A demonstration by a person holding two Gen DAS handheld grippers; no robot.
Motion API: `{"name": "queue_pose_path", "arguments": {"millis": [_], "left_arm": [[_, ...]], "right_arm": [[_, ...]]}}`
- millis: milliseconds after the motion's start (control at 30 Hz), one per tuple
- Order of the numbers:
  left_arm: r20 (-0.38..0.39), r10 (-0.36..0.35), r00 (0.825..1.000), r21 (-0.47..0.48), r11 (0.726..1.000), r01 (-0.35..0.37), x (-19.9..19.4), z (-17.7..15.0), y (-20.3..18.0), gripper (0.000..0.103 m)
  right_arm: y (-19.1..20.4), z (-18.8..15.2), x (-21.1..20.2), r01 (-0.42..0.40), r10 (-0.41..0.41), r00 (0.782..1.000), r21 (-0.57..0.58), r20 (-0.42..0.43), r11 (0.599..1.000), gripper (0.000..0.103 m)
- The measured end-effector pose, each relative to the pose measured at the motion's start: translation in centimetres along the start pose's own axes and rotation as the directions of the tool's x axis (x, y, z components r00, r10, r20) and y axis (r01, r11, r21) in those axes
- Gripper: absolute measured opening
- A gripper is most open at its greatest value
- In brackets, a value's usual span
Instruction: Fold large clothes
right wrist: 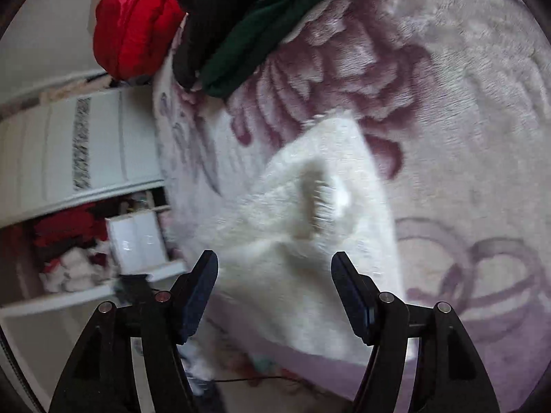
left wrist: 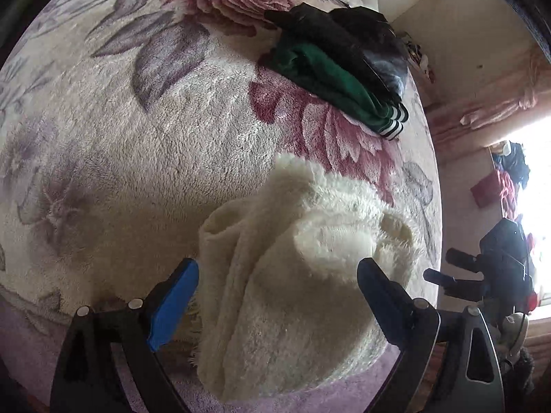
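Lying folded into a thick, shaggy bundle, the white fleece garment [left wrist: 296, 275] rests near the edge of a plush floral blanket [left wrist: 137, 158] covering the bed. Both the left gripper [left wrist: 277, 275] and right gripper [right wrist: 274, 268] hover over it, jaws apart and clamping nothing. Beyond it sits a pile of folded clothes [left wrist: 341, 75], dark green with striped cuffs under black, and a shiny red jacket [right wrist: 134, 24].

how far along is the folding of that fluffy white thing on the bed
Looks done: the fluffy white garment lies bundled in layers on the floral blanket, beside a green and black pile. In hand: nothing; the left gripper and right gripper are both open above it. Left: perhaps moving it onto the pile.
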State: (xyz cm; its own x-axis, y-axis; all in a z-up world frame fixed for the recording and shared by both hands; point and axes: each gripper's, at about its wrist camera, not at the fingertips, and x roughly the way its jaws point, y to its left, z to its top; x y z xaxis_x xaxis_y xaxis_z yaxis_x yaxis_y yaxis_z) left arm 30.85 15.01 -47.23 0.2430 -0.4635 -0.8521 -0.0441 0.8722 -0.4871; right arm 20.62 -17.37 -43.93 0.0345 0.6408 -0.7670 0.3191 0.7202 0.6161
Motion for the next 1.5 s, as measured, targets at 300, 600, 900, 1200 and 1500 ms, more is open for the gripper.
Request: {"name": "queue_pose_path", "arguments": {"millis": [300,600,900,1200,1500], "left_arm": [[0.008,0.074,0.997,0.143,0.987,-0.075,3.6,0.2,-1.5,0.017],[-0.059,0.005,0.998,-0.054,0.998,-0.008,4.9,2.7,4.5,0.015],[-0.139,-0.044,0.989,-0.087,0.996,0.033,8.8,3.3,5.8,0.02],[-0.122,-0.092,0.988,-0.101,0.992,0.08,8.9,3.2,6.4,0.021],[-0.133,-0.131,0.982,-0.087,0.989,0.12,8.5,3.0,7.3,0.022]], "right_arm": [[-2.0,-2.1,5.1,0.113,-0.108,0.993,-0.126,0.047,0.986,0.025],[0.6,0.1,1.7,0.136,-0.113,0.973,-0.107,0.199,0.985,0.003],[-3.6,1.9,1.2,0.1,-0.095,0.993,-0.077,0.068,0.992,0.023],[-5.4,0.0,6.7,-0.095,0.066,0.985,-0.182,-0.158,0.979,0.103],[-5.0,2.6,15.2,-0.231,0.148,0.934,-0.235,-0.327,0.944,0.103]]}}
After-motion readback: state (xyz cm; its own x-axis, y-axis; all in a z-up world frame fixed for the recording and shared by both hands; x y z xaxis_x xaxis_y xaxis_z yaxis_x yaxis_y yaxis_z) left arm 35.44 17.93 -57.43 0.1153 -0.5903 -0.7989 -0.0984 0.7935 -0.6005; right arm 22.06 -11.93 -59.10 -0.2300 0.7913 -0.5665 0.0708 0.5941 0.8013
